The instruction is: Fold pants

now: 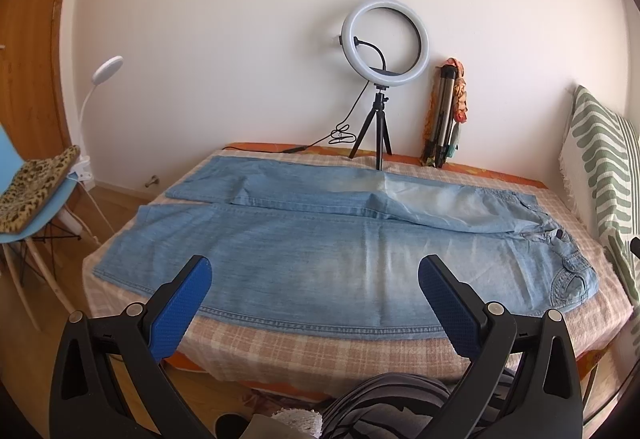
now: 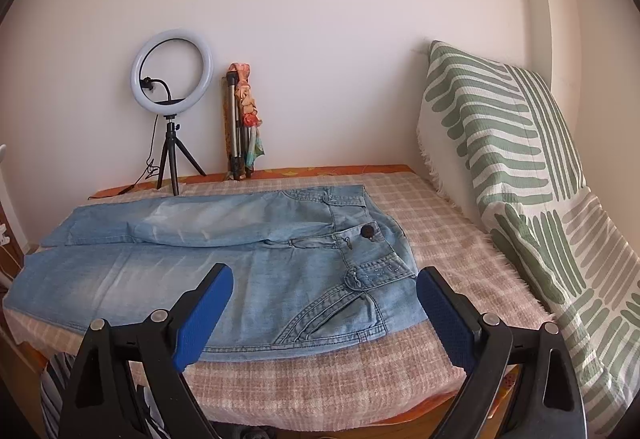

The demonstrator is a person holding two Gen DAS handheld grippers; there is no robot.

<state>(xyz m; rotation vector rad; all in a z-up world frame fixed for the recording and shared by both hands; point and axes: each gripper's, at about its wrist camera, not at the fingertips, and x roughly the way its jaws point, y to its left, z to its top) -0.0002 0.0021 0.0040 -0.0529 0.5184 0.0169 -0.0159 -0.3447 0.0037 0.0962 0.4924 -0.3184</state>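
Light blue denim pants point(image 1: 320, 251) lie spread flat on a checked cloth on the table point(image 1: 320, 351), legs to the left, waist to the right. My left gripper point(image 1: 314, 279) is open and empty, held above the near edge at the near leg's middle. My right gripper point(image 2: 324, 291) is open and empty, above the near edge at the waist and front pocket of the pants point(image 2: 280, 271). The dark waist button point(image 2: 368, 232) faces up. Neither gripper touches the pants.
A ring light on a tripod point(image 1: 382, 79) and a folded tripod with a scarf point(image 1: 448, 111) stand at the back by the wall. A green-patterned cushion point(image 2: 520, 167) leans at the right. A blue chair point(image 1: 28, 207) stands left of the table.
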